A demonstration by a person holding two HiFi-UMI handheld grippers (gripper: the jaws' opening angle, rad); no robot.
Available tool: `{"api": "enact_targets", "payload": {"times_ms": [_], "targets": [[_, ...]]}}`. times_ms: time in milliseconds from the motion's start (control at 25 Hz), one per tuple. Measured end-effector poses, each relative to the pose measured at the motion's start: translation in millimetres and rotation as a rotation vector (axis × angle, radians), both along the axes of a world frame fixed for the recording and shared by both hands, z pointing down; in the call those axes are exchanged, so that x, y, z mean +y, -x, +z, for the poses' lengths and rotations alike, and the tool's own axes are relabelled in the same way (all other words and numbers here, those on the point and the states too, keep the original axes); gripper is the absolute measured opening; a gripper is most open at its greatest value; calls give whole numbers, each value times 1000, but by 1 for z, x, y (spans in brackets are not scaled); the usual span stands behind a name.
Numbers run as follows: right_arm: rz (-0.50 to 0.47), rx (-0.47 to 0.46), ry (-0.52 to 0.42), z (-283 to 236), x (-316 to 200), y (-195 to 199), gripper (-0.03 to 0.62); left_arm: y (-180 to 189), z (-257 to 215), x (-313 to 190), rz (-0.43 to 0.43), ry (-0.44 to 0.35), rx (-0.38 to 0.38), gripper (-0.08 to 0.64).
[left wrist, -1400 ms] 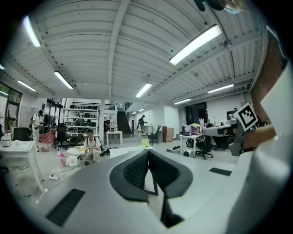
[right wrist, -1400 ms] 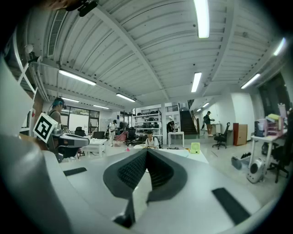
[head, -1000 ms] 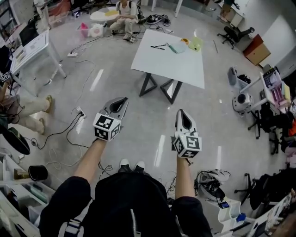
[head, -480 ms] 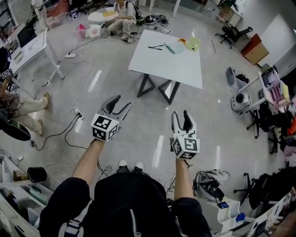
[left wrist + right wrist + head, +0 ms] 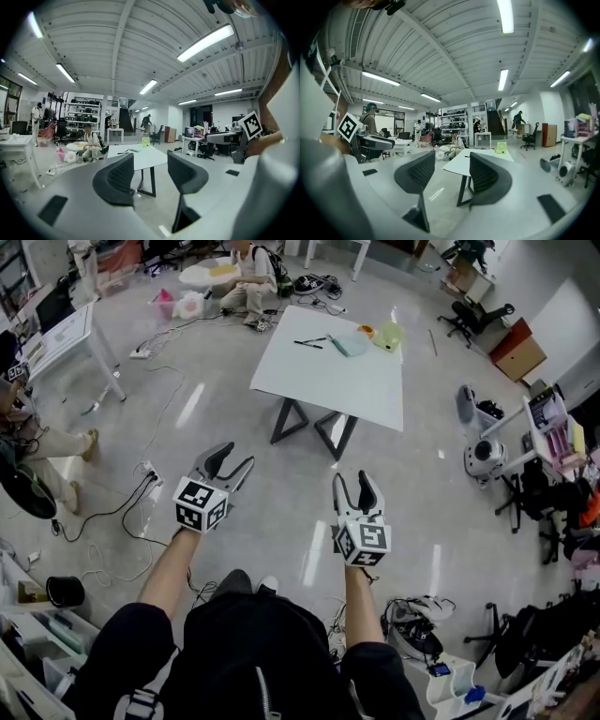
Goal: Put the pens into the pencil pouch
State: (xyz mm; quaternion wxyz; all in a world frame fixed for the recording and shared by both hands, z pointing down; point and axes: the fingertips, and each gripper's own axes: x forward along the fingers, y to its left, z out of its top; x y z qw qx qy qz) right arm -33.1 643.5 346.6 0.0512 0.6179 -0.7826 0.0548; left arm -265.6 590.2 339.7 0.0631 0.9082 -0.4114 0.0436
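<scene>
A white table (image 5: 328, 371) stands some way ahead of me on the grey floor. On its far end lie dark pens (image 5: 313, 341) and, next to them, a pale teal pencil pouch (image 5: 349, 339), with a light green object (image 5: 392, 332) further right. My left gripper (image 5: 232, 459) and right gripper (image 5: 353, 483) are held out over the floor, well short of the table. Both have just been opening and stand open with nothing between the fingers. The left gripper view shows the table (image 5: 143, 158) beyond the open left gripper (image 5: 151, 171). The right gripper view shows the table (image 5: 464, 164) beyond the right gripper (image 5: 447, 174).
Cables (image 5: 141, 512) trail over the floor at the left. A person (image 5: 246, 273) sits on the floor beyond the table. A white desk (image 5: 66, 334) stands far left. Office chairs (image 5: 473, 310), a small machine (image 5: 483, 454) and cluttered shelves line the right side.
Both grippers went from shut to open. They have sunk lower in the head view and the table has shifted left in it.
</scene>
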Motion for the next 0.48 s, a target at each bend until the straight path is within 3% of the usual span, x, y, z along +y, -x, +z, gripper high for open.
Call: {"api": "enact_targets", "payload": {"times_ms": [240, 480], "targets": [[-29, 13, 13, 6, -21, -12, 227, -12, 2, -14, -14, -3, 11, 233], [-30, 19, 17, 8, -65, -21, 227, -22, 8, -58, -10, 4, 25, 232]]}}
